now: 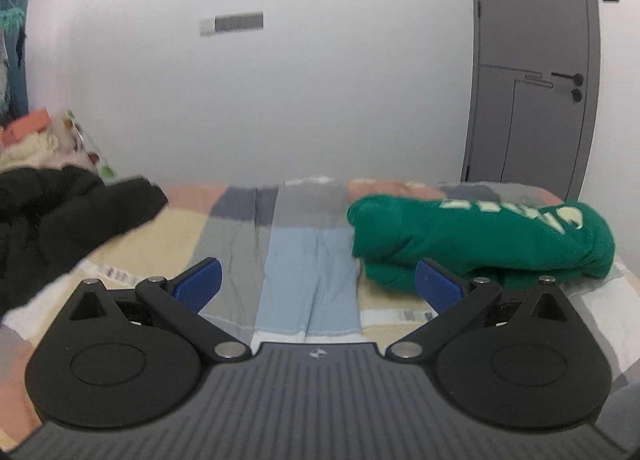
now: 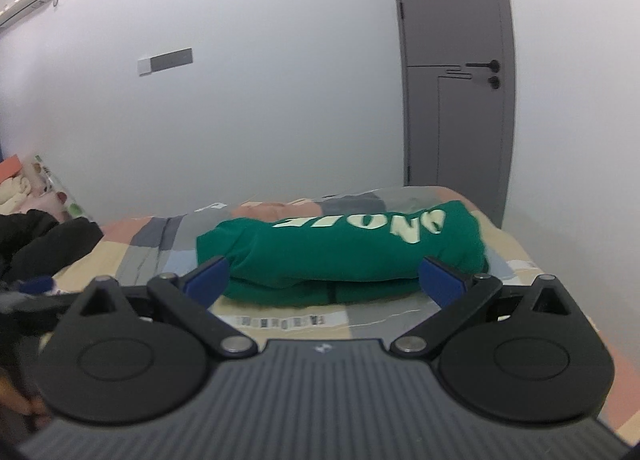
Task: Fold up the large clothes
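Blue ribbed pads tip both tools, and each pair of jaws stands wide apart with nothing between them. The left gripper (image 1: 318, 286) hovers low over the bed (image 1: 168, 236), its gap framing a pale blue and grey panel of the patchwork bedspread (image 1: 308, 280) just ahead. The right gripper (image 2: 326, 280) sits likewise above the bed, a strip of printed lettering on the cover directly in front of its jaws.

Just beyond the right gripper's jaws, spanning nearly the whole gap between them, lies the green sweatshirt (image 2: 340, 256), folded into a thick bundle with cream letters showing upside down on its top face. In the left wrist view the same green sweatshirt (image 1: 480, 240) lies ahead and to the right of the jaws, its near edge close behind the right-hand pad (image 1: 438, 286); whether they touch cannot be told.

Ahead and to the left of the left gripper's jaws a black jacket (image 1: 60, 216) lies heaped on the bed, well apart from the sweatshirt. Farther left behind it sits a blurred pile of pale things (image 1: 36, 140).

Beyond the bed rises a white wall (image 1: 280, 100) carrying a grey switch panel (image 1: 232, 23), with a grey door (image 1: 532, 80) to the far right of the jaws.
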Available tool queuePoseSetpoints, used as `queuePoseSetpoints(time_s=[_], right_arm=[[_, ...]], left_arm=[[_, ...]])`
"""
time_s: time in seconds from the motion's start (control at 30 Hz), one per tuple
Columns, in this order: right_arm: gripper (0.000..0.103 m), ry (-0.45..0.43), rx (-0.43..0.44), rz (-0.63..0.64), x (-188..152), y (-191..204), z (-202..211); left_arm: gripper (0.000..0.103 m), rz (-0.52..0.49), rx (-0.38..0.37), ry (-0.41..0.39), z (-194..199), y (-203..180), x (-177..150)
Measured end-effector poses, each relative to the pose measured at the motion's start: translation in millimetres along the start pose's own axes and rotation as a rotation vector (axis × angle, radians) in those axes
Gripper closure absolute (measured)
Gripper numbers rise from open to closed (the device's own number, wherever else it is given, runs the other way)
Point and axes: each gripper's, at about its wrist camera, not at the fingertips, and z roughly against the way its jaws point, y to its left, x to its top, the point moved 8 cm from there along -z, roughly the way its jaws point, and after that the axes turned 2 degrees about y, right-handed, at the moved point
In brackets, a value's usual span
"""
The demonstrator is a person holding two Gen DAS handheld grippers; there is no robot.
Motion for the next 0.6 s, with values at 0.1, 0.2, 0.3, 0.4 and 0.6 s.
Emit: queuePoseSetpoints(time_s=[0.1, 0.2, 0.3, 0.4, 0.6], right_arm=[[0.0, 0.003, -0.01, -0.012, -4, -13, 10], [0.0, 0.014, -0.007, -0.024, -13, -25, 20], [0.0, 0.021, -0.013, -0.04, -20, -36, 30], [0.0, 0.021, -0.018, -0.045, -25, -46, 39], [0.0, 0.007, -0.021, -0.03, -29, -55, 58]], left_arm=[[0.0, -0.02, -0.04, -0.023, 30, -17, 5], [0.0, -0.019, -0.081, -0.029, 56, -32, 5], [0.0, -0.031, -0.101, -0.033, 77, -47, 2], [0.0, -0.028, -0.117, -0.041, 96, -55, 1], [0.0, -0.015, -0.13, -0.062, 132, -67, 1]])
